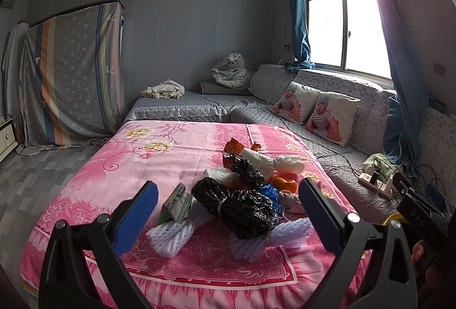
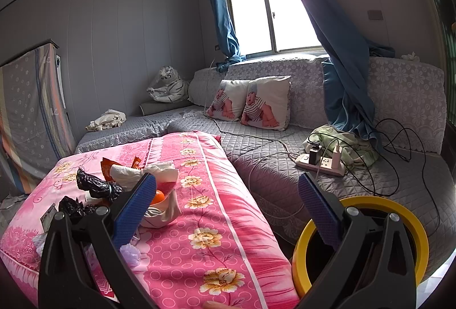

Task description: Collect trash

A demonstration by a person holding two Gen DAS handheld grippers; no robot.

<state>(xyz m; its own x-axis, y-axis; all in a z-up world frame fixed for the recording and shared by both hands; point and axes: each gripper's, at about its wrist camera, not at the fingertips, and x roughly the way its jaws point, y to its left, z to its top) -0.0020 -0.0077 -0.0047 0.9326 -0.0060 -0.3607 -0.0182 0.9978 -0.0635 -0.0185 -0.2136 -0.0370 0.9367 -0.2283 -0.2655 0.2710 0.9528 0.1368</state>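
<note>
A heap of trash lies on the pink floral bedspread point(image 1: 171, 149): knotted black bags point(image 1: 242, 209), a green carton point(image 1: 176, 205), white foam netting point(image 1: 171, 235), a white knotted bag point(image 1: 273, 162), an orange wrapper point(image 1: 232, 148) and a blue net point(image 1: 270, 193). My left gripper point(image 1: 228, 195) stands open just short of the heap, nothing between its fingers. My right gripper point(image 2: 228, 189) is open too, over the bed's right side, with the black bags point(image 2: 94, 185) and white bag point(image 2: 142, 172) to its left. A yellow-rimmed bin point(image 2: 362, 246) stands by the bed, under the right finger.
A grey quilted sofa point(image 2: 285, 143) wraps the bed's far and right sides, carrying two baby-print cushions point(image 2: 250, 104), a power strip point(image 2: 319, 161) with trailing cables, and a green cloth point(image 2: 342, 143). Blue curtains point(image 2: 336, 52) hang by the window. A draped wardrobe point(image 1: 71, 72) stands at left.
</note>
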